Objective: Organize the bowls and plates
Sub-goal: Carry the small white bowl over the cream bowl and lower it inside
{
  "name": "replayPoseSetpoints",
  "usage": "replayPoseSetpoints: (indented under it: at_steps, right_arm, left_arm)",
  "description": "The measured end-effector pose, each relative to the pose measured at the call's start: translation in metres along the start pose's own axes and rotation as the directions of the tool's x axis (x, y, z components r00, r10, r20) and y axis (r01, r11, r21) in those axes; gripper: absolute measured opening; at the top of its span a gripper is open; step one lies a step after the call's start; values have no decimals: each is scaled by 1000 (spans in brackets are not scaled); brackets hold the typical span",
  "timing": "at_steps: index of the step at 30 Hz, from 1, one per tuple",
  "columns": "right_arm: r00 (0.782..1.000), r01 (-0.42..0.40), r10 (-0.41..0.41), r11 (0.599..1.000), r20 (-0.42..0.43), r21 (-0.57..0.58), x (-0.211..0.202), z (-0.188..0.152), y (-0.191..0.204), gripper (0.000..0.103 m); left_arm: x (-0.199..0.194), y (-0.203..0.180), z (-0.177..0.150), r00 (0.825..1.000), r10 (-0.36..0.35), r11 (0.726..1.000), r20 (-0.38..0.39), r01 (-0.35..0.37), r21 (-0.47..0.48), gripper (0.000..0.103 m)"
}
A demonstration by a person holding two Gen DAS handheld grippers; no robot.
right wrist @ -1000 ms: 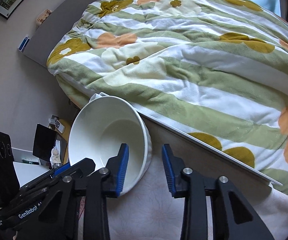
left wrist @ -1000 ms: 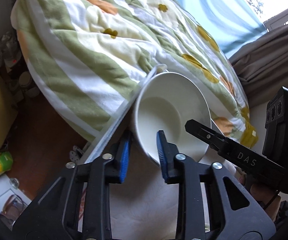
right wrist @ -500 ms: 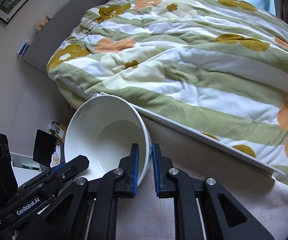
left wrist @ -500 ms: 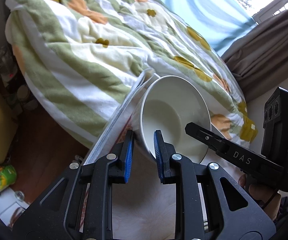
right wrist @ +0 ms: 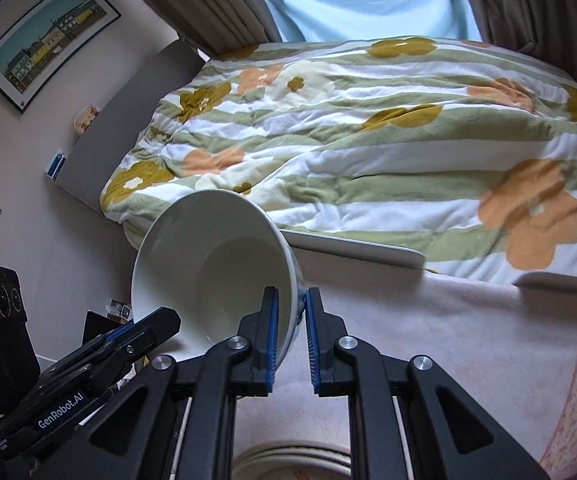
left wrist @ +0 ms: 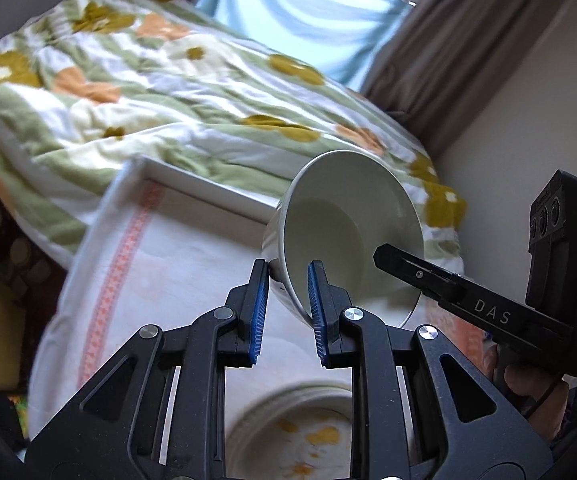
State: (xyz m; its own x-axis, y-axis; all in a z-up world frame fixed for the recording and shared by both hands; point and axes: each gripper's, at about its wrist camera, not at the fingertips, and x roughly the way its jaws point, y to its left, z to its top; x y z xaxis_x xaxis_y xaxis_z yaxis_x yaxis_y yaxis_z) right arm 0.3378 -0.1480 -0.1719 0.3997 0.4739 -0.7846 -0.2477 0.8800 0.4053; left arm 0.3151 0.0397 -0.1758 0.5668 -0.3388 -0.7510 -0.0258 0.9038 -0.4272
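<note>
Above the table edge, both tongs pinch the tilted bowl.

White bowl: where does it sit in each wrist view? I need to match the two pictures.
Left wrist: white bowl right of centre, tilted, rim between the left gripper fingers.
Right wrist: bowl left of centre, rim between the right gripper fingers.
Shared landmark: the flowered quilt behind it.
</note>
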Motion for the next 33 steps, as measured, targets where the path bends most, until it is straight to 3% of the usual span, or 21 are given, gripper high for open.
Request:
replayPoseSetpoints:
  at_steps: [8,16,24,33]
  right_arm:
    - [984,131,-140,988,114,87,-120,-58,-62,12]
    - [962,206,-234,961,141,185,-193,-122,-122,12]
    - [967,213,-240,948,90,237,-212,-171,-171,12]
    - [979,181,-199,942,37,283,-199,-205,-209,12]
  left_arm:
    - [-12,-130,-64,993,-99,981,-65,109,161,18]
    - [-11,-227,-142,978,-150,953,-142,182,244,18]
    - [6,-267,-203,968,-119,954,-220,172,244,18]
    - [34,-269,-225,957,-37,960,-286,113,256,18]
